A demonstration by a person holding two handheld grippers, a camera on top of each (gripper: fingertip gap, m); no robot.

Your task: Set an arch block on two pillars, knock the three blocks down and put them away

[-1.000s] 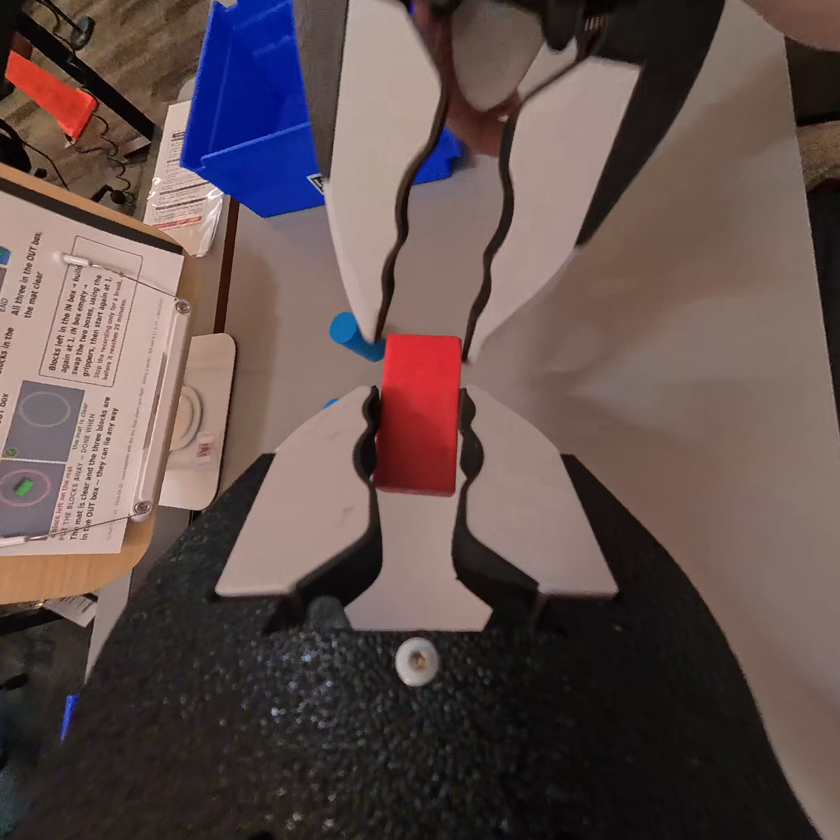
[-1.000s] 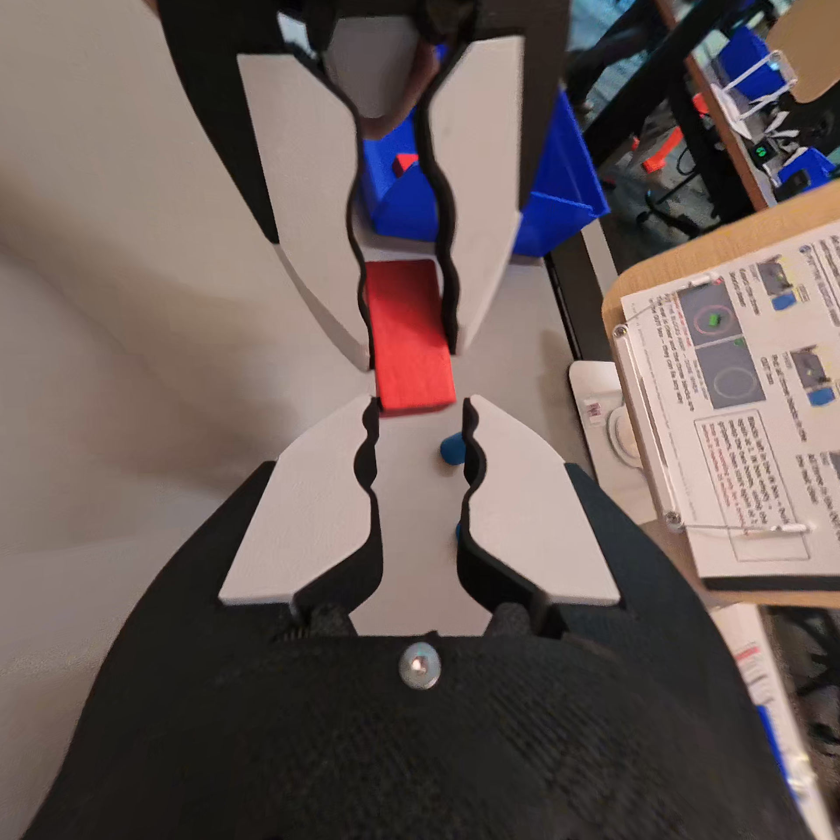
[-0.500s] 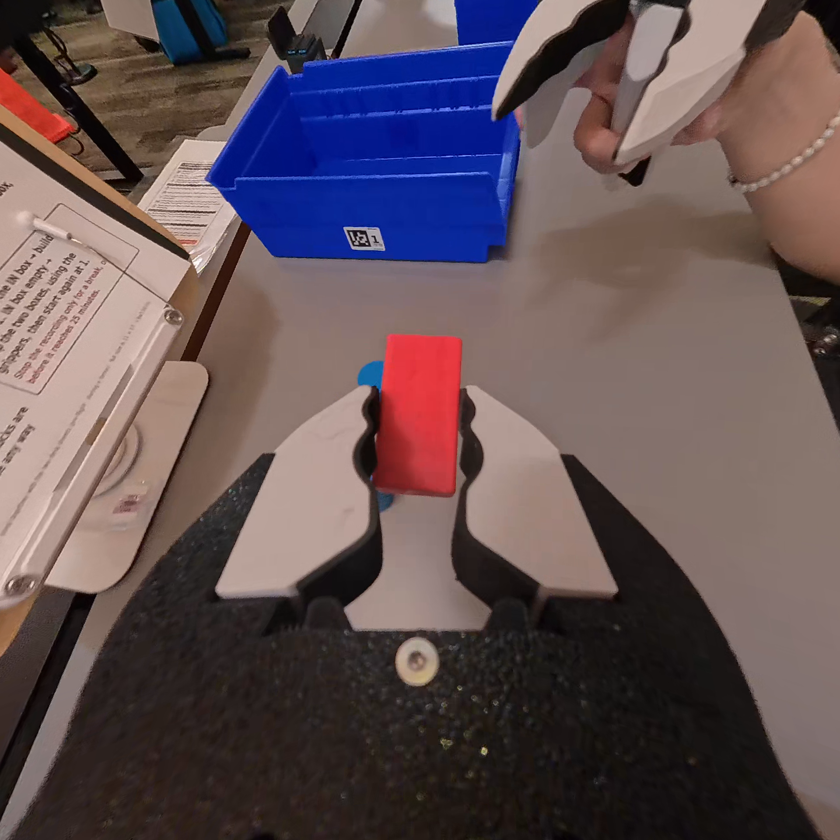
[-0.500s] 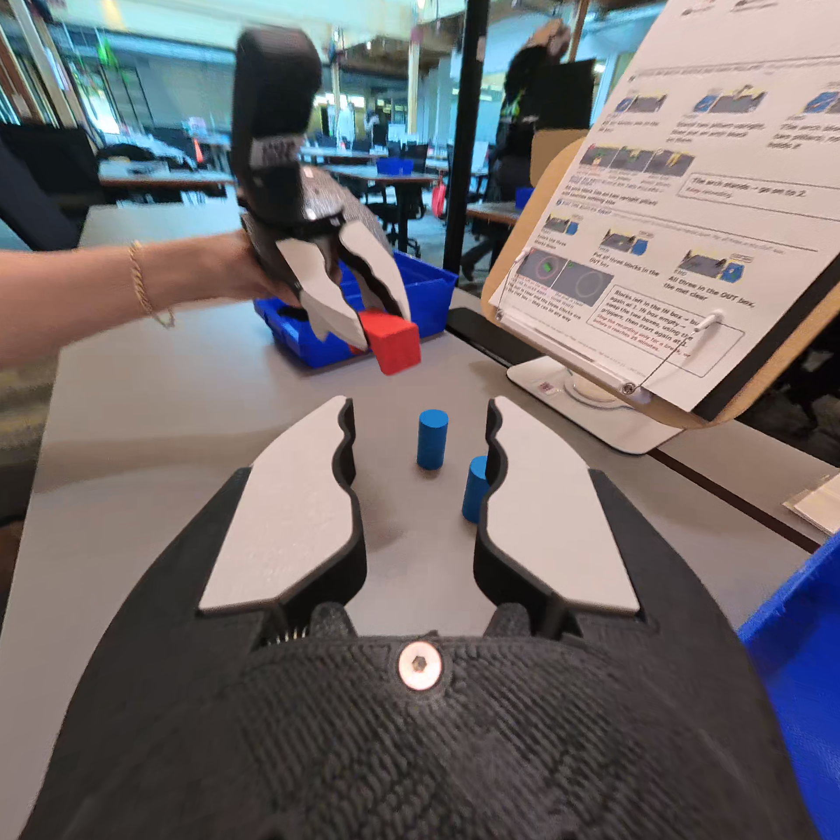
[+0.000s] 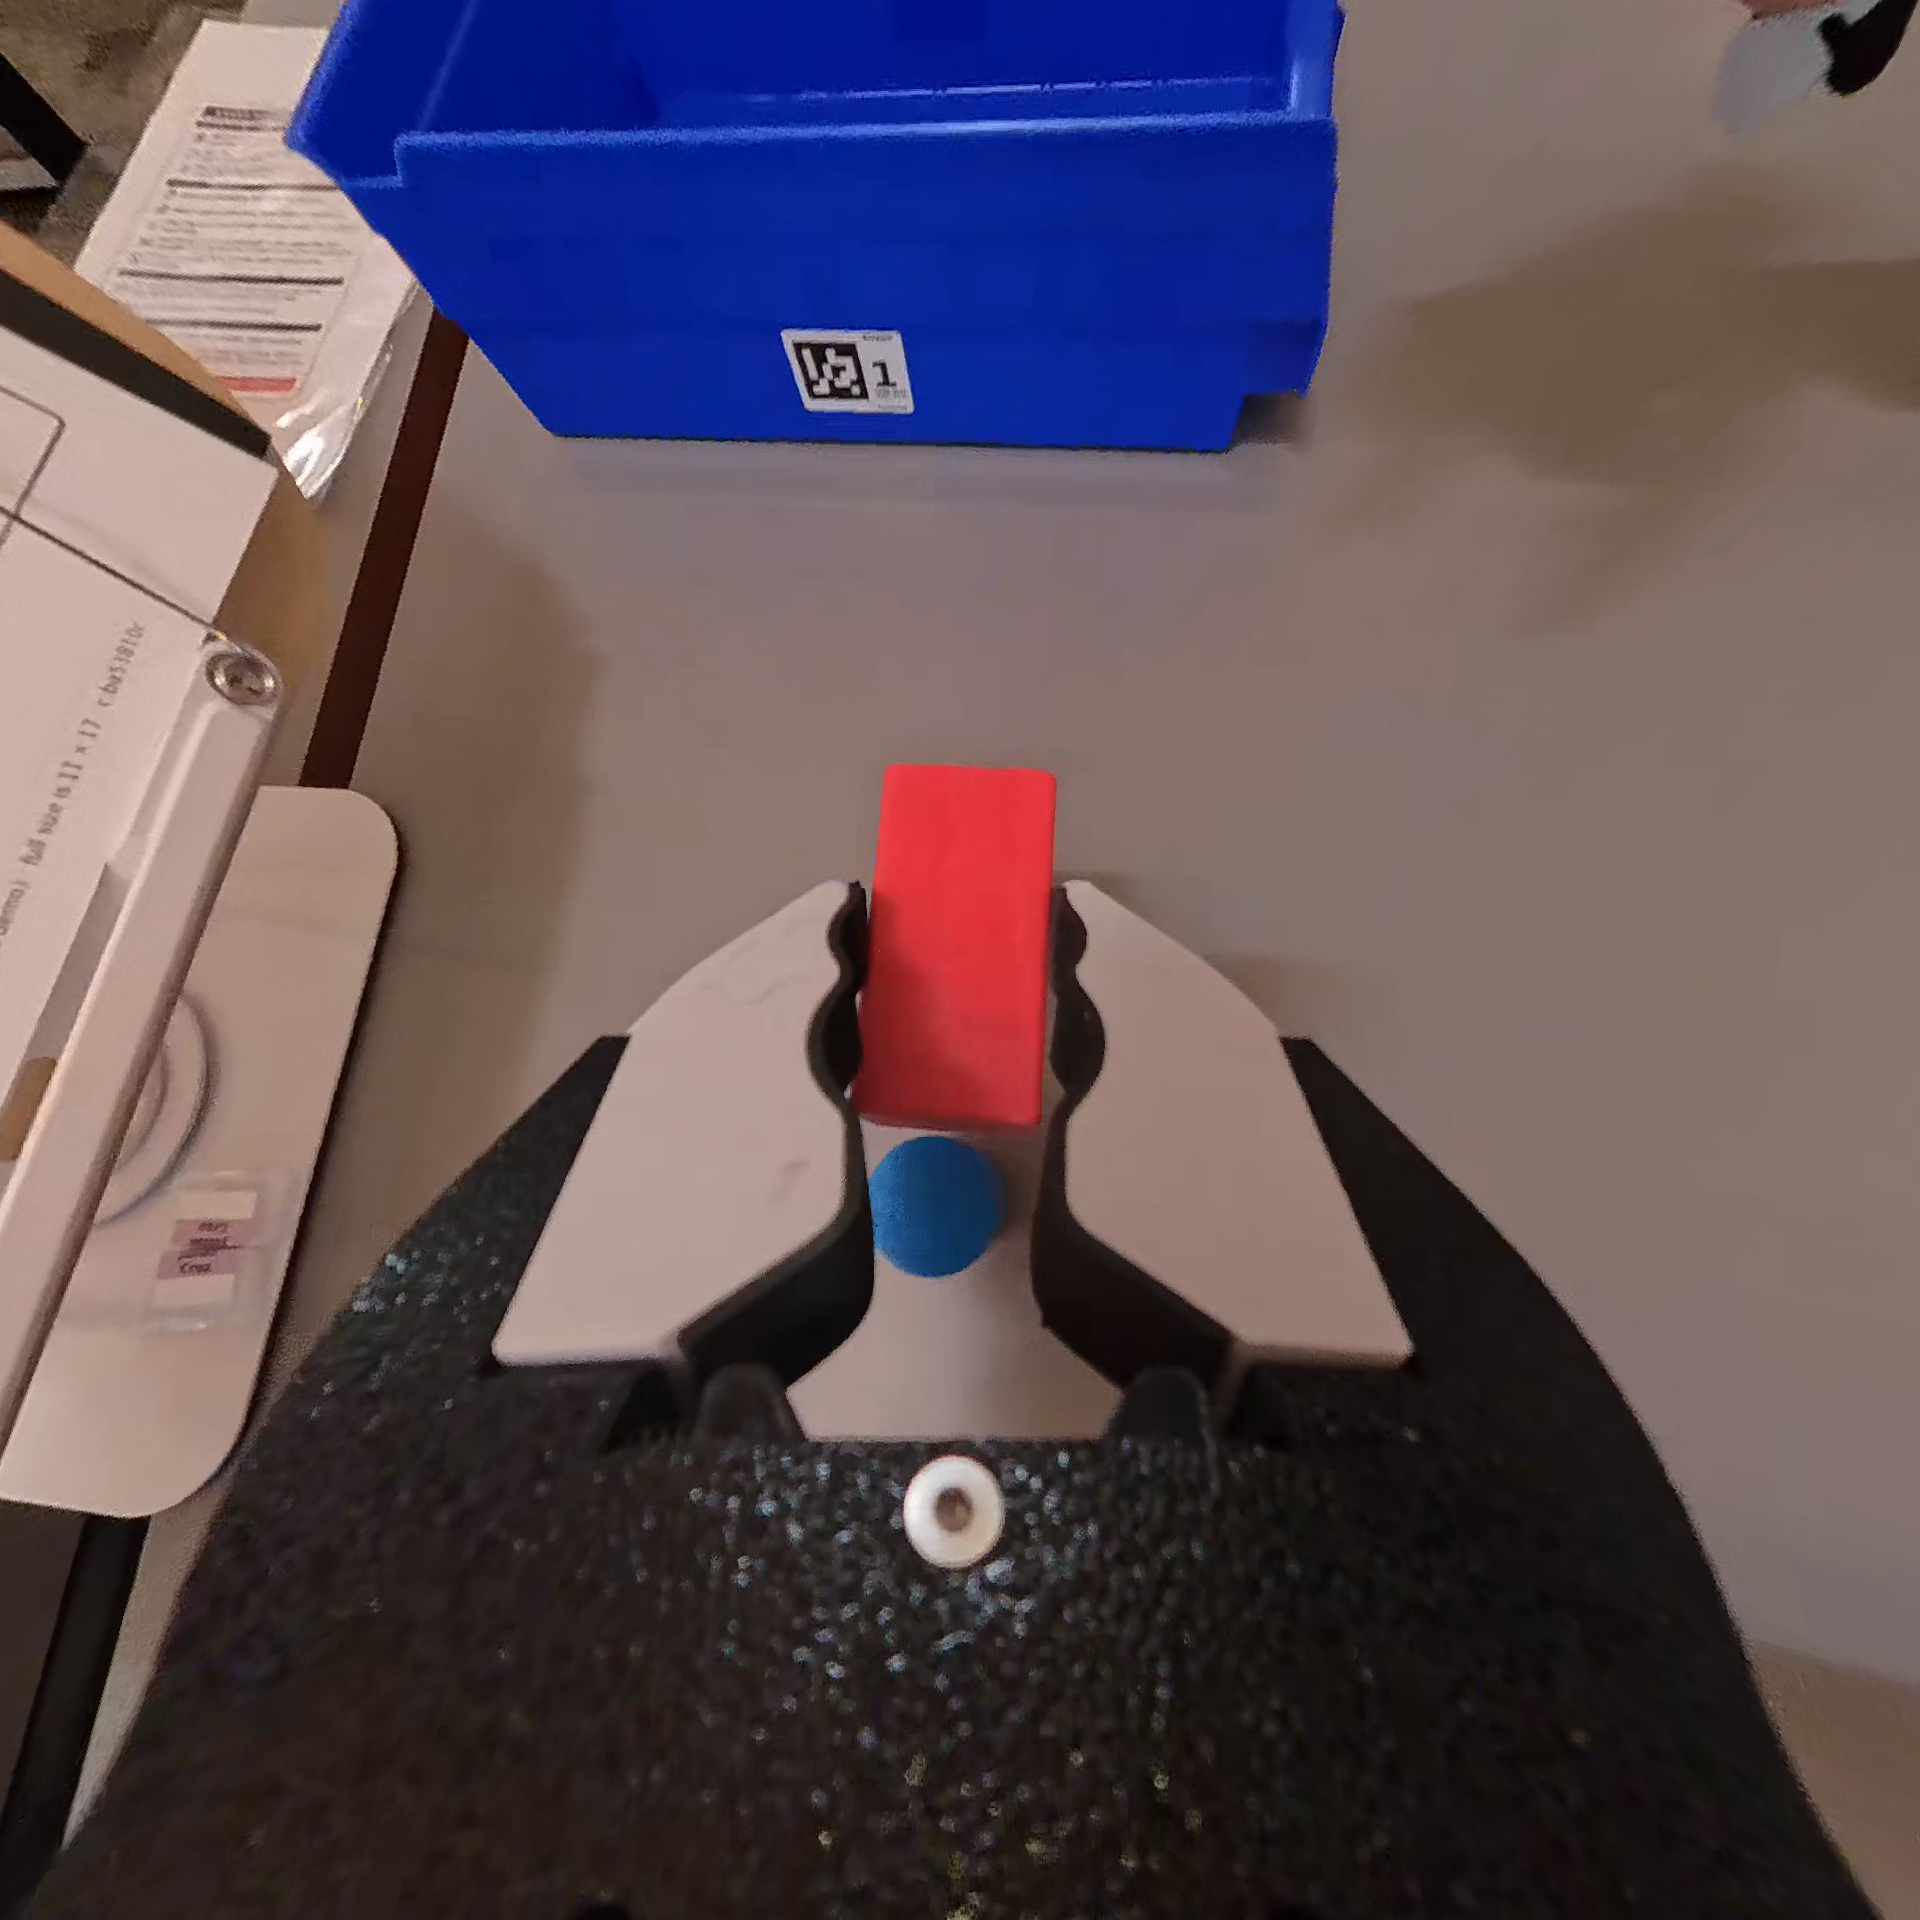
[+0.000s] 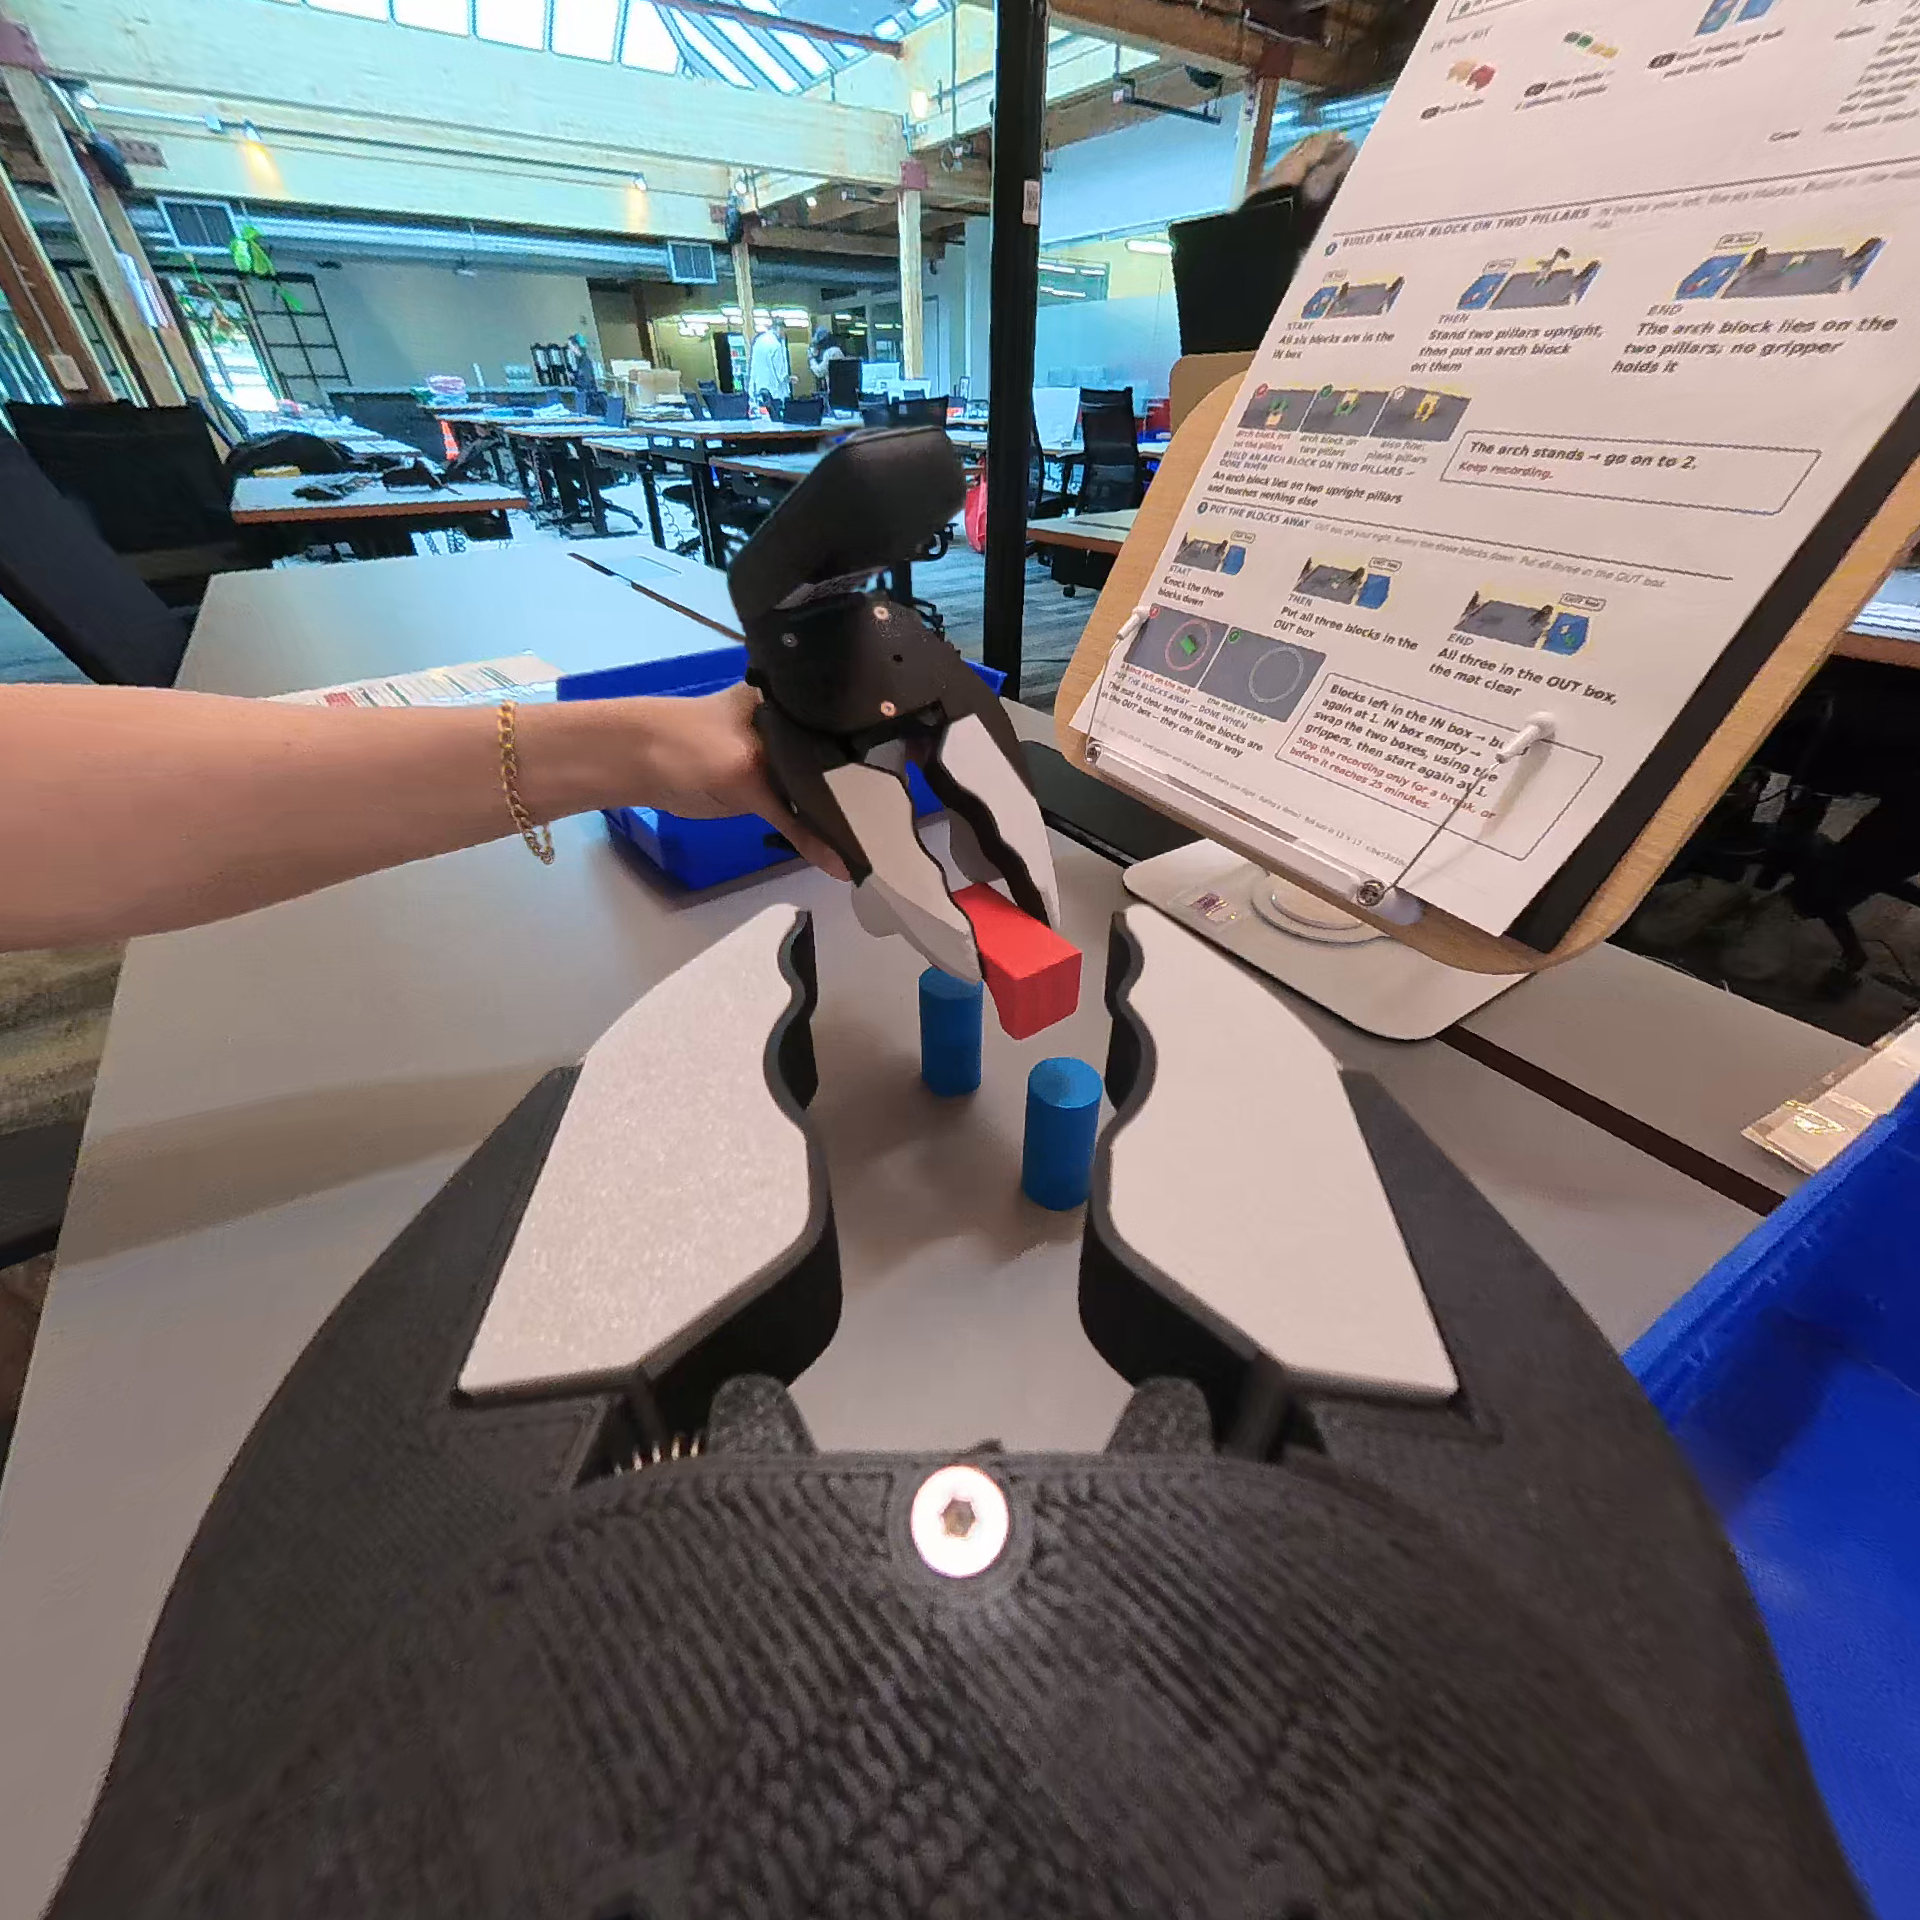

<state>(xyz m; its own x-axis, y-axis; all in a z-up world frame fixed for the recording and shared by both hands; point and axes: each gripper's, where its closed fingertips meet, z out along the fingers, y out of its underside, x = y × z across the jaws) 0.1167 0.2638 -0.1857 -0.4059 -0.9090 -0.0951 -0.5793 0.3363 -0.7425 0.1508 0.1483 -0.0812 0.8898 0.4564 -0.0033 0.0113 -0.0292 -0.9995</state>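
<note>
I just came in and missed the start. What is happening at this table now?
A person holds one set of tongs in each hand. The left tongs are shut on a red block, held above two upright blue cylinders: the farther one and the nearer one. The right tongs are open and empty, facing them. A blue bin and an instruction board stand nearby.

The left gripper (image 5: 957, 914) clamps a red rectangular block (image 5: 956, 945), tilted, just above one upright blue cylinder (image 6: 950, 1031); a second upright blue cylinder (image 6: 1060, 1132) stands between the spread fingers of the empty right gripper (image 6: 961, 935)
</note>
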